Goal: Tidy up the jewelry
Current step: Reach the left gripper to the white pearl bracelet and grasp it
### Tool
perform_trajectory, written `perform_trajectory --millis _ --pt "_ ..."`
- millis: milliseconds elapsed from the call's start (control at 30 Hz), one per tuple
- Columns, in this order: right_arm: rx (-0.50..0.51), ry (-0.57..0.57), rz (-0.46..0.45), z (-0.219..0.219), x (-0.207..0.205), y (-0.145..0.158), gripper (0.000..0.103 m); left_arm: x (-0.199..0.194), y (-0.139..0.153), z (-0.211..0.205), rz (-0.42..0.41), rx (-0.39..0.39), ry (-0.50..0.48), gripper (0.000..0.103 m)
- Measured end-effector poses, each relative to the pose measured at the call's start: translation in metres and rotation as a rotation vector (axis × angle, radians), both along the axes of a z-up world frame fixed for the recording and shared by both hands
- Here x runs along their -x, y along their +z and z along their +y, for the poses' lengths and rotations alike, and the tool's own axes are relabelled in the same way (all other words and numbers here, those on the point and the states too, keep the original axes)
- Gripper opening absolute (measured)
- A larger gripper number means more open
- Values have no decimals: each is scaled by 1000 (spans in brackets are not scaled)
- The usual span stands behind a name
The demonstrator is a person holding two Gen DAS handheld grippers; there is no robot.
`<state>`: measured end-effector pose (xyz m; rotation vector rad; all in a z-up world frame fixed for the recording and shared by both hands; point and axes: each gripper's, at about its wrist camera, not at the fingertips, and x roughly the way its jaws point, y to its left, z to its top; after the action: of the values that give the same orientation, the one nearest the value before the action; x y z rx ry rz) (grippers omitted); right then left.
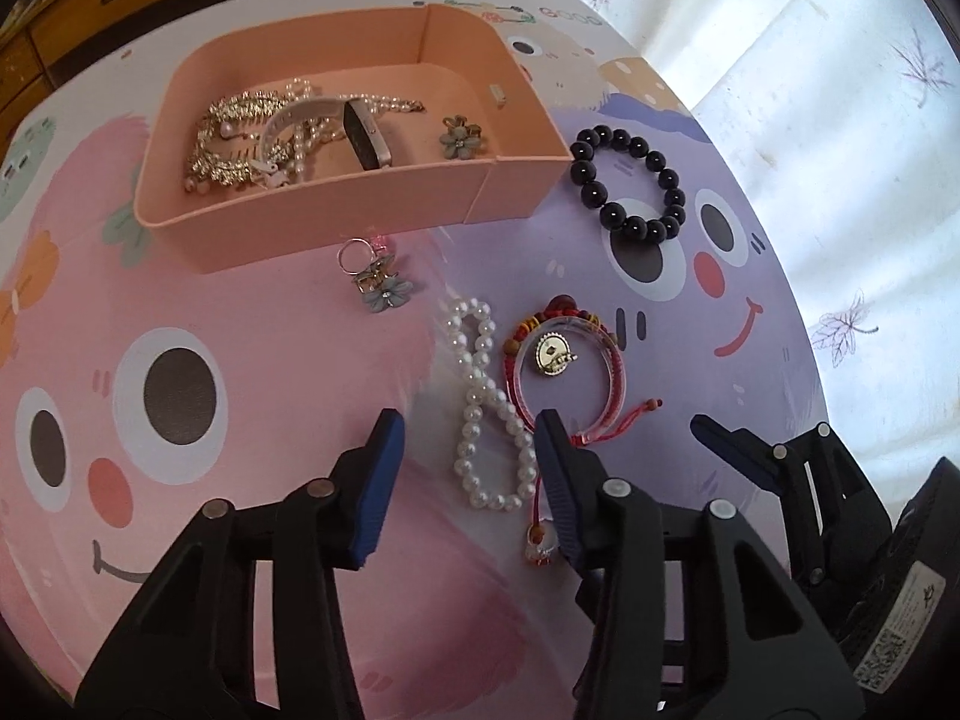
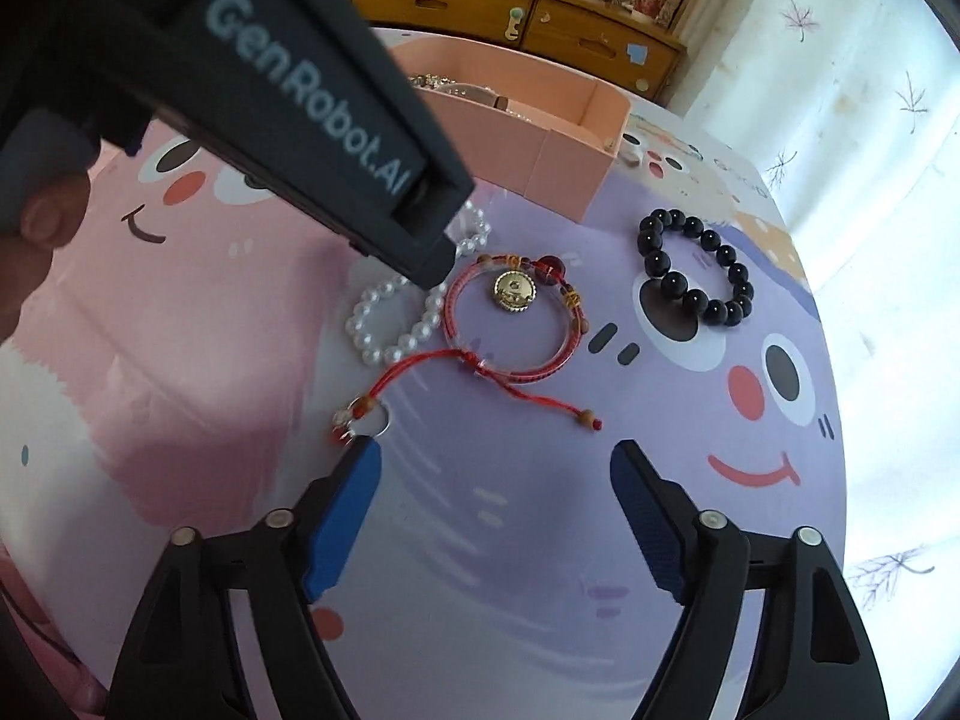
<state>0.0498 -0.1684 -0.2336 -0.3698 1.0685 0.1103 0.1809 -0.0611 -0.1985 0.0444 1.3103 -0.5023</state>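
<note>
A pink box (image 1: 336, 222) holds chains, pearls, a white watch band and a flower earring (image 1: 459, 137). On the mat lie a ring and flower clip (image 1: 378, 282), a pearl bracelet (image 1: 486, 414), a red cord bracelet with a gold charm (image 1: 570, 372) and a black bead bracelet (image 1: 630, 183). My left gripper (image 1: 468, 450) is open, its fingers either side of the pearl bracelet. My right gripper (image 2: 495, 468) is open and empty, just short of the red cord bracelet (image 2: 510, 324). The pearl bracelet (image 2: 390, 324) is partly hidden by the left gripper's body. The black bracelet (image 2: 696, 267) lies to the right.
The cartoon-printed mat (image 1: 240, 330) covers a round table. A white leaf-print cloth (image 1: 840, 120) lies beyond its right edge. A wooden drawer cabinet (image 2: 540, 18) stands behind the table. The left gripper's body (image 2: 288, 90) crosses the upper left of the right wrist view.
</note>
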Motion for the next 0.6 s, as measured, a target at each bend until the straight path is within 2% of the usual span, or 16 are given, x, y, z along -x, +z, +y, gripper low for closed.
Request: perform_trajectory --millis 167,333,400,433,500,600 --pt "-39 57 -9 -6 -14 -6 87 -10 -11 -6 26 -7 15 34" --pt "-81 82 -9 -13 -28 -9 94 -18 -12 -10 15 -11 38 33" --pt "-103 80 -3 -16 -34 -11 95 -21 -12 -10 14 1 39 24" --pt "-119 74 4 -19 -38 -12 96 -23 -13 -10 23 14 40 12" --pt "-150 63 16 -23 -45 -15 96 -25 -15 -6 49 56 51 7" --pt "-179 69 15 -27 -55 -16 96 -24 -6 -2 7 120 61 5"
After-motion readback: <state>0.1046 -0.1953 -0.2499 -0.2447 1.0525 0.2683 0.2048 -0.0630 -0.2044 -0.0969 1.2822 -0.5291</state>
